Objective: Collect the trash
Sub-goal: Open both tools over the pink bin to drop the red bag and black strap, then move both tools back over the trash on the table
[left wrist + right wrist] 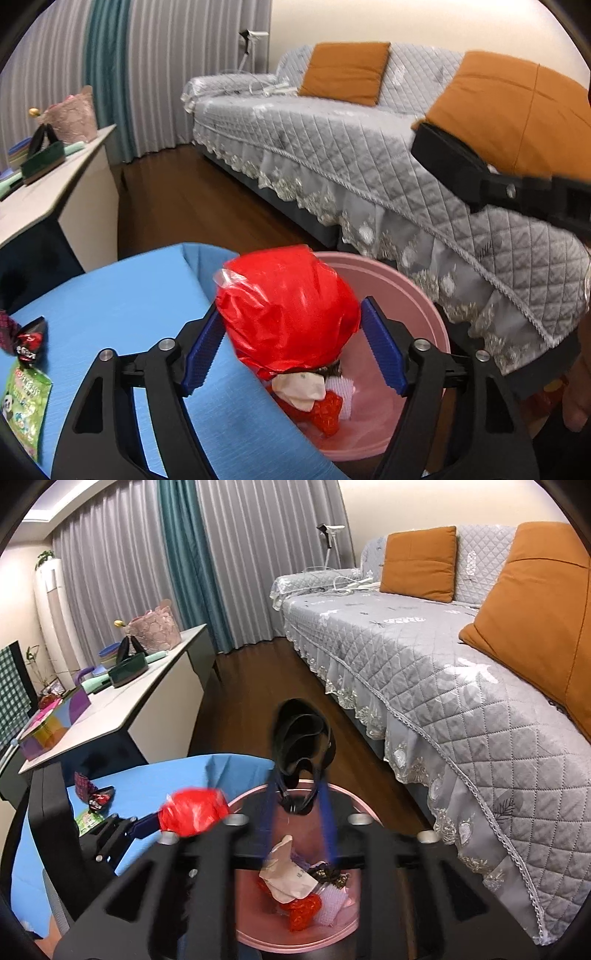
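A crumpled red plastic bag (288, 310) sits between the blue pads of my left gripper (291, 306), which touch both its sides and hold it above the pink bin (424, 295). In the right wrist view the same bag (192, 812) shows blurred at the left gripper's pad (146, 825). My right gripper (300, 779) hangs over the bin (284, 938) with its blurred jaws parted. A black crumpled thing (299, 738) hangs loose between and beyond its tips, with gaps on both sides. Crumpled paper (288, 878) and red netting (303, 912) lie in the bin.
A blue-covered table (129, 295) left of the bin carries a green snack packet (26, 410) and a dark wrapper (31, 341). A grey quilted sofa (369, 166) runs along the right. A white side table (147, 686) holds clutter. Wooden floor (251, 686) lies between.
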{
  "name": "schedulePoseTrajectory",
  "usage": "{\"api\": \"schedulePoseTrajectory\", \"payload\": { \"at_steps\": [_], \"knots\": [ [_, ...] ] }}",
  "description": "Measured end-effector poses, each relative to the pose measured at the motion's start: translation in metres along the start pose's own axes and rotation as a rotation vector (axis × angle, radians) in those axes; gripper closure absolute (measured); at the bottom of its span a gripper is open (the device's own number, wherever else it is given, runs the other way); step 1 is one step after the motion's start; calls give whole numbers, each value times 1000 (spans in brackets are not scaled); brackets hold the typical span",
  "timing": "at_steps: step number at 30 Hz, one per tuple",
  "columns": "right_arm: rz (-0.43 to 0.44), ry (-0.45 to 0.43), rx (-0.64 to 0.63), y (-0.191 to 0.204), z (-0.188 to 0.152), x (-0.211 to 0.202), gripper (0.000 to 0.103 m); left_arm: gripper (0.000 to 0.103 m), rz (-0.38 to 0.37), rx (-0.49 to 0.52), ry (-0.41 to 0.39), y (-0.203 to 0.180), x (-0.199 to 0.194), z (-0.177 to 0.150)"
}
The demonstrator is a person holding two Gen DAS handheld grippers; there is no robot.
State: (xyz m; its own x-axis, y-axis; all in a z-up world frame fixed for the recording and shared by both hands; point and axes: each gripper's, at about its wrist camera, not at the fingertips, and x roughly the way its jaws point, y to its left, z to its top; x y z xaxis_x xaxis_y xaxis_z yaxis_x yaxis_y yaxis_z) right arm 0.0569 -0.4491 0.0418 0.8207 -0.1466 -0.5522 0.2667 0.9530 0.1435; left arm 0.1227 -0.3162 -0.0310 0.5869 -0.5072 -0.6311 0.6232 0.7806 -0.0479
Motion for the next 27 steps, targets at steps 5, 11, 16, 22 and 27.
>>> {"api": "schedulePoseTrajectory", "payload": {
  "at_steps": [5, 11, 16, 22, 27],
  "knots": [
    [-5, -10, 21, -1, 2, -1, 57, 26, 9, -8, 16, 11, -10, -13],
    [8, -13, -3, 12, 2, -2, 57, 26, 36, -15, -7, 29, -46, -19],
    [31, -22, -33, 30, 0, -7, 57, 27, 65, -17, -51, 53, -93, -13],
    [78, -21, -67, 59, -7, -13, 57, 31, 113, -53, -103, 92, -150, -7],
    [118, -17, -134, 92, -17, -15, 58, 35, 199, -132, -140, 138, -183, -22]
  ]
}}
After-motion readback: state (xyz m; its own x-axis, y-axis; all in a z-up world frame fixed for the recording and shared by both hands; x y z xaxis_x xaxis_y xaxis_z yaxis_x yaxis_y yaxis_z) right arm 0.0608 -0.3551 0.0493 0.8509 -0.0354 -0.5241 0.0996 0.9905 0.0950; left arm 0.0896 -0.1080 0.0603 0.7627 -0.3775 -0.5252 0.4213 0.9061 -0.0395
